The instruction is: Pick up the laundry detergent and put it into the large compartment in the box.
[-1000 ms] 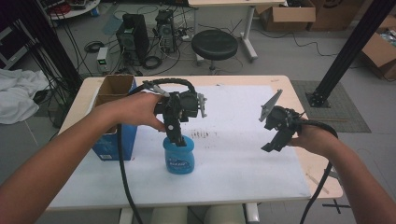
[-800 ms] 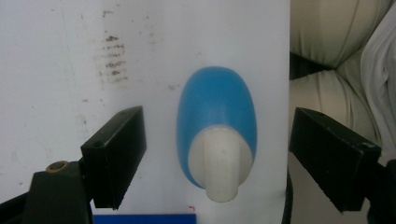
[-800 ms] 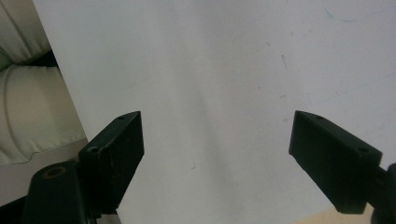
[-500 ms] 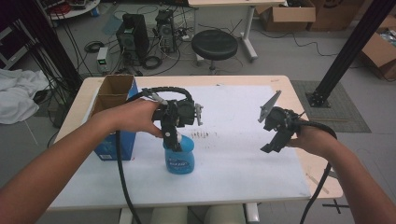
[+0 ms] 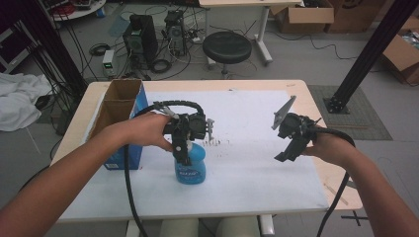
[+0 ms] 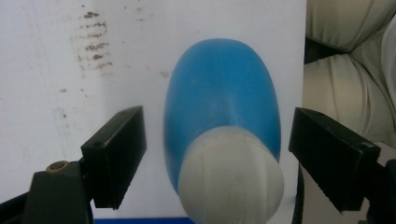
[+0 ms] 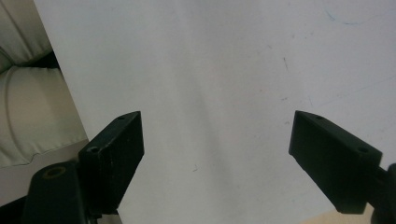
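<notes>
A blue bottle (image 5: pixel 190 168) with a white cap (image 6: pixel 231 176) stands upright on the white sheet near the table's front. My left gripper (image 5: pixel 182 157) points down over it, open, its jaws apart on either side of the cap without touching it (image 6: pixel 217 163). My right gripper (image 5: pixel 288 153) hangs open above the right part of the sheet with nothing between its jaws (image 7: pixel 217 154).
An open blue cardboard box (image 5: pixel 118 118) stands at the table's left edge, just left of the bottle. Small dark marks (image 5: pixel 220 143) dot the white sheet (image 5: pixel 247 177) behind the bottle. A stool (image 5: pixel 227 47) and computer gear stand beyond the far edge.
My left gripper has sunk lower over the bottle, so its jaws now flank the cap. The right gripper has stayed in place.
</notes>
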